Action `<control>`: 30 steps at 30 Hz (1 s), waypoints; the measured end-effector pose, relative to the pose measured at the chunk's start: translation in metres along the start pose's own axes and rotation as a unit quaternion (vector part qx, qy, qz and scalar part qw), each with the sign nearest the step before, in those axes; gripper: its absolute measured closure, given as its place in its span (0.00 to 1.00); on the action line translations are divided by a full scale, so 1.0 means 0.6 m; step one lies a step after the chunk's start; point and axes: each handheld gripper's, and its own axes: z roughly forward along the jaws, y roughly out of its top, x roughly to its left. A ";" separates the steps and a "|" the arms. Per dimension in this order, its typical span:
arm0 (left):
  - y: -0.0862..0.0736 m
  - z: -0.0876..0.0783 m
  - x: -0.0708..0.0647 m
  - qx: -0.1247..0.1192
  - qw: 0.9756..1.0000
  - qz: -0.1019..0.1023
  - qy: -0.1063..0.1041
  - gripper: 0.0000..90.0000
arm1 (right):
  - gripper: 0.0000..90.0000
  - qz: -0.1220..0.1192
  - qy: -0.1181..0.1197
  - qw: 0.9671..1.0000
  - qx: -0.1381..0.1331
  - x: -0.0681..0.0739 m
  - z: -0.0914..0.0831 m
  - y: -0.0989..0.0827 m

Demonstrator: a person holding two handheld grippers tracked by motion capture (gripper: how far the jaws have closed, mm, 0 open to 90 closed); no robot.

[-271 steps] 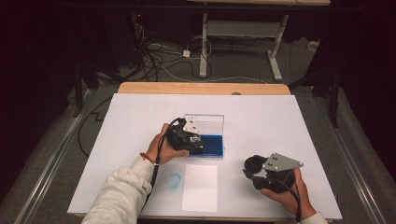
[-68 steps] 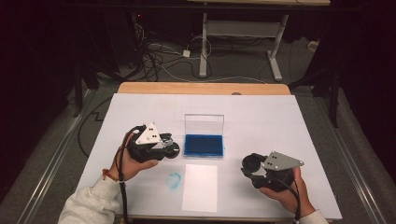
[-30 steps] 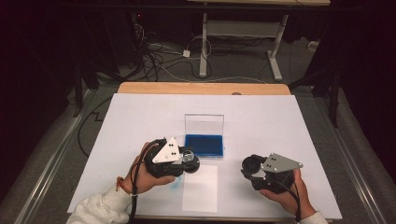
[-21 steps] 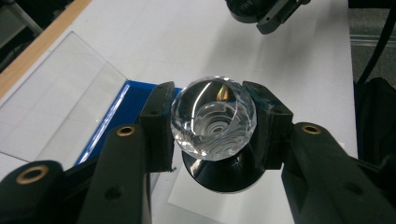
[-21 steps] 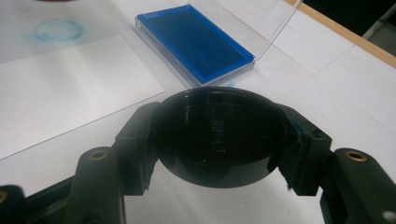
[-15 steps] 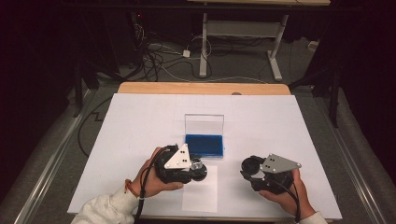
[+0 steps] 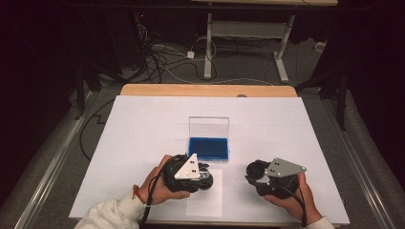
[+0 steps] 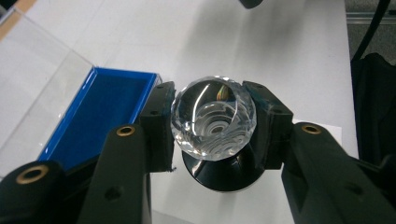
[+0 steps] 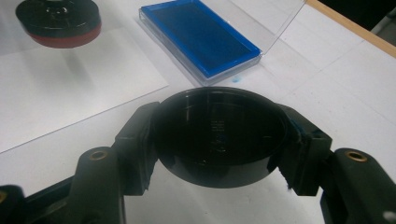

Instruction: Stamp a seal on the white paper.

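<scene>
My left gripper (image 8: 213, 123) is shut on the faceted clear knob (image 8: 213, 119) of a round black stamp (image 8: 224, 170). In the high view it (image 7: 206, 177) holds that stamp (image 7: 209, 181) over the top of a white sheet of paper (image 7: 204, 202). From the right gripper view the stamp (image 9: 58, 21) shows a red underside and hangs just above the sheet (image 9: 70, 79). My right gripper (image 9: 219, 140) is shut on a round black cap (image 9: 219, 135) and rests at the front right (image 7: 252, 172). A blue ink pad (image 7: 208, 148) lies open just behind the sheet.
The ink pad's clear lid (image 7: 208, 130) stands upright behind the blue tray (image 9: 198, 35). A white cover (image 7: 143, 124) lies over the table, with a wooden edge (image 7: 205, 89) at the far side. Cables lie on the floor beyond.
My left hand has carried the stamp right and toward the near edge, lower, from beside the ink pad to over the sheet. The right hand has stayed put.
</scene>
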 end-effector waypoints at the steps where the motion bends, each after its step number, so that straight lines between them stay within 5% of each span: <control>1: -0.002 0.001 0.000 -0.001 1.000 -0.002 -0.002 0.61 | 0.43 -0.002 0.000 1.000 0.001 0.001 0.000 0.000; 30: -0.027 0.044 -0.015 0.038 0.999 0.007 -0.034 0.61 | 0.42 -0.009 -0.003 1.000 0.013 0.004 0.005 -0.001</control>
